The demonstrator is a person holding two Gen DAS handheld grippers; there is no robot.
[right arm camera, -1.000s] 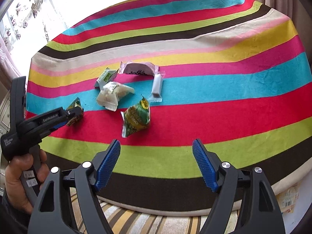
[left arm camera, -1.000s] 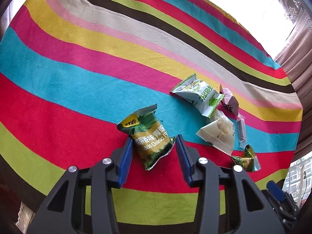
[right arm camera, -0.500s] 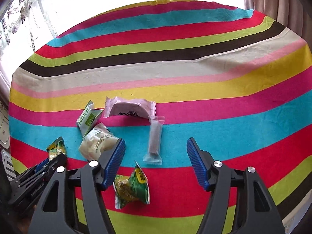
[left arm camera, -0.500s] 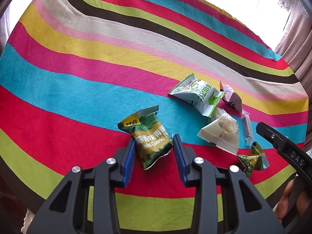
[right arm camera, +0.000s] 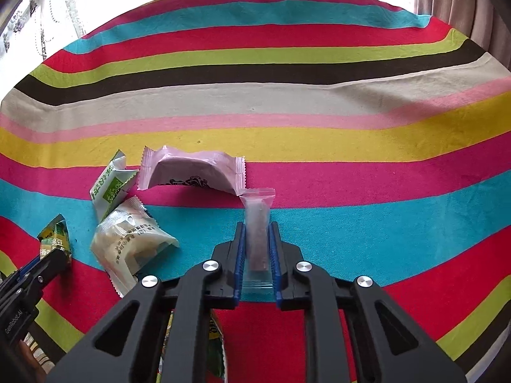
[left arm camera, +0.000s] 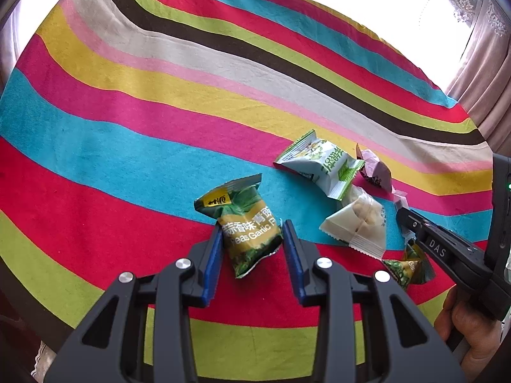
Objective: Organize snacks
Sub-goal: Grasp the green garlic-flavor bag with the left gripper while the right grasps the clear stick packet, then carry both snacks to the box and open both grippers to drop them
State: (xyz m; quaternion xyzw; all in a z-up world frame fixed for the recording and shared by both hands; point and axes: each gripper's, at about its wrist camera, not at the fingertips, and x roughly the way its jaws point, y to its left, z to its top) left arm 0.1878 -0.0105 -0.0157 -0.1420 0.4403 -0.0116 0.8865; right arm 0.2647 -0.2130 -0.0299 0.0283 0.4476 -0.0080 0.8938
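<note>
While the right gripper (right arm camera: 257, 249) has just been closing and now pinches the slim clear-wrapped bar (right arm camera: 257, 223) along its long sides, the hold looks thin: the pads bear mostly on slippery film, so the bar may slide out or swing when lifted, and its far end lies just beside the pink packet (right arm camera: 191, 175), which could be dragged along. The left gripper (left arm camera: 252, 242) has also been closing, its jaws pressed against the lower half of the green garlic-pea bag (left arm camera: 246, 226); that puffed bag could squirt forward out of the grip if squeezed harder, or crumple and tilt. Both bags lie on the striped tablecloth (left arm camera: 127, 146), toward its near edge, the pea bag on the red and blue bands, the bar on the blue band. Between the two grippers lie the white translucent pouch (right arm camera: 127, 242), the white-and-green packet (right arm camera: 108, 185) and a small green triangular bag (left arm camera: 405, 268); they crowd the space, so the two tools, already near each other, might knock them or collide. A hand (left arm camera: 469, 322) holds the right tool.
</note>
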